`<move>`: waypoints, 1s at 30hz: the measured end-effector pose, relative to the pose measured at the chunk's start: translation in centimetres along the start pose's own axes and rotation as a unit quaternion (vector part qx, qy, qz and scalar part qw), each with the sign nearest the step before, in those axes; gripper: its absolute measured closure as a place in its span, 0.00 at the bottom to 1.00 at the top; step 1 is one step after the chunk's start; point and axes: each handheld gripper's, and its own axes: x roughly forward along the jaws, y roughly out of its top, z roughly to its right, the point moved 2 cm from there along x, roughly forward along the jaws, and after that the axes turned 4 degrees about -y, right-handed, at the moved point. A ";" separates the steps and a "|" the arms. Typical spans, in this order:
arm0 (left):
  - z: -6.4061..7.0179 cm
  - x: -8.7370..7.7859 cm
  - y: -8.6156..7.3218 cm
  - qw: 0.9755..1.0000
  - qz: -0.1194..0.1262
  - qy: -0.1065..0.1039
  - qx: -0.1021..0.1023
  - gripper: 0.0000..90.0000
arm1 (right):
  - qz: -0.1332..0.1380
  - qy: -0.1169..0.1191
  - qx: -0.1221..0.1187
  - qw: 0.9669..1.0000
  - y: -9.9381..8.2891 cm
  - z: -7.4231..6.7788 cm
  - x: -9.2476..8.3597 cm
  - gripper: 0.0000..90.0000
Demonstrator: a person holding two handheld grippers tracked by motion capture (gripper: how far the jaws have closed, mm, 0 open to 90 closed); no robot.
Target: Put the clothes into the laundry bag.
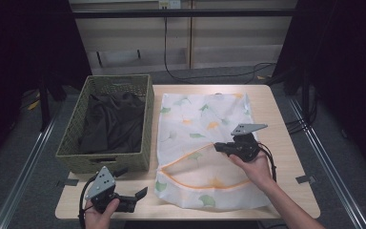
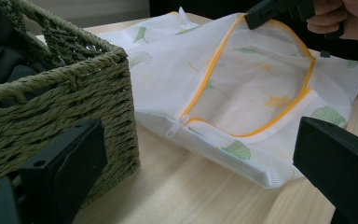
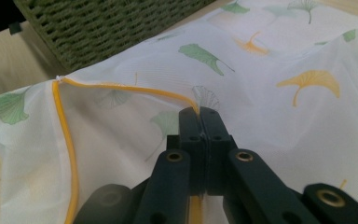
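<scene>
The right claw (image 1: 218, 147) is clamped on the orange zipper edge (image 3: 121, 88) of the thin white leaf-print mesh bag (image 1: 205, 119), which lies flat on the table (image 1: 286, 143) at 3 o'clock of the woven basket (image 1: 143, 119); lift gently so the mouth gapes without tearing; the left claw (image 1: 142, 193) waits, jaws apart and empty, at 7 o'clock

Basket (image 1: 106, 125) left — bare table (image 1: 286, 119) right

The basket (image 2: 60, 88) is cut off at the left edge, its dark cloth (image 2: 0, 60) mostly hidden.
</scene>
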 end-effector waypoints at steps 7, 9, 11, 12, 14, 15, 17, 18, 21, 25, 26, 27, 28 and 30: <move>0.0 -0.1 0.0 1.000 0.003 -0.002 -0.001 0.03 | 0.045 0.001 0.013 0.999 1.9 0.5 -0.8 0.99; 0.0 -0.1 0.0 1.000 0.003 -0.001 -0.001 0.03 | 0.051 0.002 0.015 0.999 2.2 0.7 -0.8 0.99; 0.0 -0.2 0.0 1.000 0.004 -0.006 -0.005 0.03 | 0.062 0.002 0.015 0.998 2.7 0.9 -1.0 0.99; 0.0 -0.2 0.0 1.000 0.005 -0.008 -0.007 0.03 | 0.068 0.002 0.017 0.998 2.8 0.9 -1.1 0.99; 0.0 -0.2 0.1 1.000 0.008 -0.004 -0.005 0.03 | 0.082 0.000 0.018 0.996 3.5 1.2 -1.3 0.99; 0.0 -0.2 0.1 1.000 0.010 -0.003 -0.004 0.03 | 0.082 0.000 0.018 0.996 3.5 1.2 -1.3 0.99; 0.1 -0.1 0.1 1.000 0.010 -0.006 -0.003 0.03 | 0.096 0.006 0.018 0.995 4.1 1.5 -1.5 0.99; 0.2 -0.1 0.1 1.000 0.008 -0.003 -0.002 0.03 | 0.096 0.006 0.018 0.995 4.1 1.5 -1.5 0.99; 0.1 -0.2 0.2 1.000 0.009 -0.001 -0.003 0.03 | 0.110 0.005 0.016 0.994 4.5 1.6 -1.7 0.99; -0.1 -0.1 0.6 1.000 0.009 -0.003 0.002 0.03 | 0.138 0.004 0.014 0.990 4.7 1.5 -2.0 0.99; -0.3 -0.1 0.9 1.000 0.007 -0.002 0.008 0.03 | 0.139 0.001 0.013 0.990 4.7 1.5 -2.0 0.99; -0.3 -0.1 0.9 1.000 0.007 -0.002 0.008 0.03 | 0.139 0.001 0.013 0.990 4.7 1.5 -2.0 0.99; -0.5 -0.3 1.4 1.000 0.010 -0.004 0.006 0.03 | 0.137 0.003 0.014 0.990 4.5 1.5 -2.0 0.99; -0.5 -0.4 1.8 1.000 0.014 -0.005 -0.003 0.03 | 0.135 0.002 0.014 0.991 4.4 1.5 -2.0 0.99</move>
